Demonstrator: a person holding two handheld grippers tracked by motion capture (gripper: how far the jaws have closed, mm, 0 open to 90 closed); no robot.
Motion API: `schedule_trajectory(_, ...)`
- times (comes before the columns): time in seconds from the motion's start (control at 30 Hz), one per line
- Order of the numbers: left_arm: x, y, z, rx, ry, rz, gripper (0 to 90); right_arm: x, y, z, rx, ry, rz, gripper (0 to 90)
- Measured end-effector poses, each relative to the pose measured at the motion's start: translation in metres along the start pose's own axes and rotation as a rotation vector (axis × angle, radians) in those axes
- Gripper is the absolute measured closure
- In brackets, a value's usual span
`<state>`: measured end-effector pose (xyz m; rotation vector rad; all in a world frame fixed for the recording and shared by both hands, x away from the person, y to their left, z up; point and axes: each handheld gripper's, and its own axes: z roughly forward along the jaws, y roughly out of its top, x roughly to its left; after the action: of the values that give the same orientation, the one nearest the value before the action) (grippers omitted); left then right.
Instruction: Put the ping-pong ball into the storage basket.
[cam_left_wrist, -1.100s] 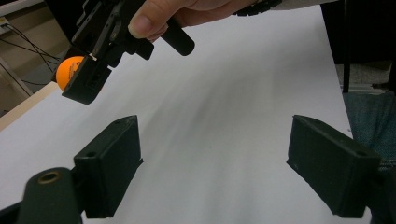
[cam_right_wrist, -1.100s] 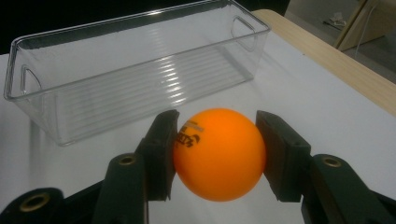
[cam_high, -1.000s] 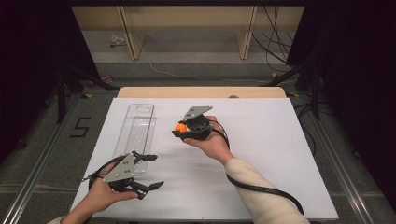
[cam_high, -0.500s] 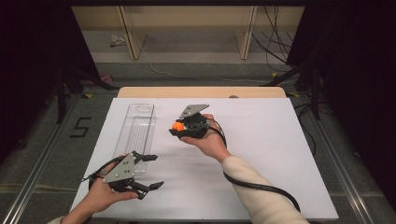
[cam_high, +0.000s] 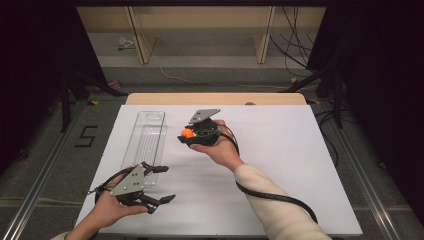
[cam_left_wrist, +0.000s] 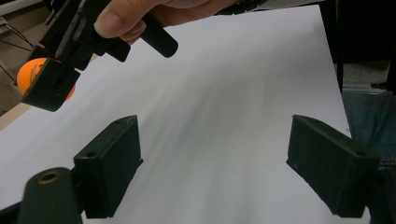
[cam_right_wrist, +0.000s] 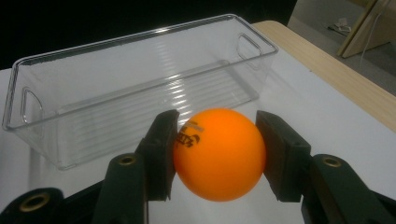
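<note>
The orange ball (cam_right_wrist: 218, 154) is pinched in the right gripper (cam_high: 192, 134), held above the counter (cam_high: 280, 150) just beside the clear bin (cam_high: 145, 140). The carry looks underway; next it must cross the bin's rim and release. The left gripper (cam_high: 160, 185) rests spread, holding nothing

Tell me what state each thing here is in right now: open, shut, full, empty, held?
Ball: orange, held off the table between the right gripper's jaws.
Right gripper: shut on the ball, aimed at the bin.
Left gripper: open, nothing between its jaws, held low over the table.
Bin: clear, empty, upright on the table.
Table: white top, bearing the bin.
</note>
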<state>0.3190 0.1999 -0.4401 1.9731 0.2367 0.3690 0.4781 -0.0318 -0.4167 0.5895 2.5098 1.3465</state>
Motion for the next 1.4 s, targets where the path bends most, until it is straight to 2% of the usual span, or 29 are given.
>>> schedule_trajectory(0.63, 0.0, 0.0, 0.0, 0.0, -0.001, 0.001, 17.0, 0.001, 0.014, 0.01, -0.005, 0.009, -0.008, 51.5)
schedule_trajectory(1.4, -0.001, 0.0, 0.001, 0.0, -0.005, 0.001, 17.1, 0.002, 0.022, 0.022, -0.013, 0.014, -0.004, 51.5)
